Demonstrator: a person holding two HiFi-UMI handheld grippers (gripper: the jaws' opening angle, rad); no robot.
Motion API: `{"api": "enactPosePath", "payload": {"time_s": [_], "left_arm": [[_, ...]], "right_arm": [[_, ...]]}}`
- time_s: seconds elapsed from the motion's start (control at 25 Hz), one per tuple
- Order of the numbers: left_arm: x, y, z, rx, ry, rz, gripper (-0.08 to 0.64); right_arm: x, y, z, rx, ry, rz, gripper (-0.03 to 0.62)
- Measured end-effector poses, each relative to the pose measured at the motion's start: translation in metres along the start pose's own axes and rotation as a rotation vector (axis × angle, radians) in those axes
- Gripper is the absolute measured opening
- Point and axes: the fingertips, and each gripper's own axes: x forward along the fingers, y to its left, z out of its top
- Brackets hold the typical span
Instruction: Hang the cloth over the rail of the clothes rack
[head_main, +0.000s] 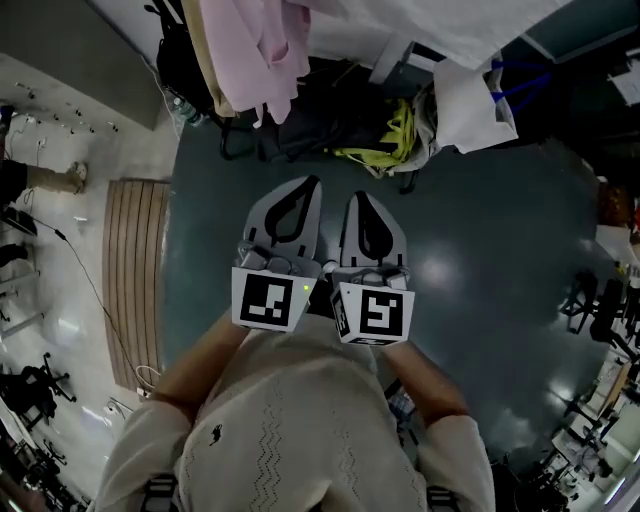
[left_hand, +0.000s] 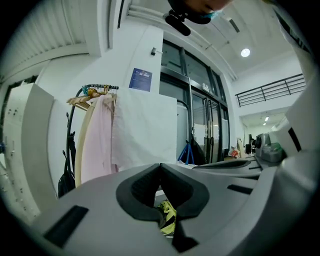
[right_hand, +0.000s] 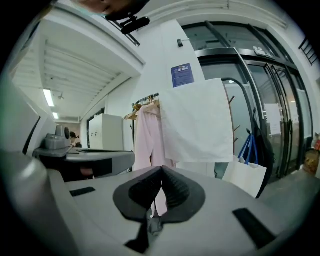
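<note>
A large white cloth (head_main: 430, 25) hangs spread over the clothes rack at the top of the head view. It also shows as a white sheet (left_hand: 145, 130) in the left gripper view and as a white sheet (right_hand: 197, 120) in the right gripper view. A pink garment (head_main: 262, 45) hangs on a hanger beside it, under the rack's rail (left_hand: 100, 87). My left gripper (head_main: 312, 182) and right gripper (head_main: 357, 197) are held side by side in front of the person's chest and point at the rack, well short of the cloth. Both are shut with nothing between the jaws.
Black bags (head_main: 300, 120) and a yellow-and-black item (head_main: 395, 135) lie on the dark floor under the rack. A white tote bag (head_main: 470, 100) hangs at its right end. A slatted wooden panel (head_main: 135, 270) lies at the left. Glass doors (right_hand: 280, 115) stand behind the rack.
</note>
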Motion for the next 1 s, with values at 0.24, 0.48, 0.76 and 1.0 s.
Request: {"api": "enactPosePath", "payload": {"time_s": [0.24,0.48,0.76,1.0], "left_arm": [[-0.006,-0.026,-0.01,-0.051,0.037,-0.007,0.012],[0.0,-0.06,-0.006,-0.007,0.01,-0.035,0.012],[0.001,-0.071,-0.006,0.003,0.031,-0.044,0.012],[-0.003,-0.076,-0.007,-0.007,0.019,-0.03,0.012]], "right_arm": [[-0.014,-0.007,-0.002,0.023,0.015,0.012,0.018],[-0.03,-0.034,-0.008,0.044,0.042,0.018,0.018],[-0.039,-0.054,0.011,0.066,-0.017,-0.005,0.018],[-0.048,-0.051,0.002,0.051,-0.006,0.023,0.018]]}}
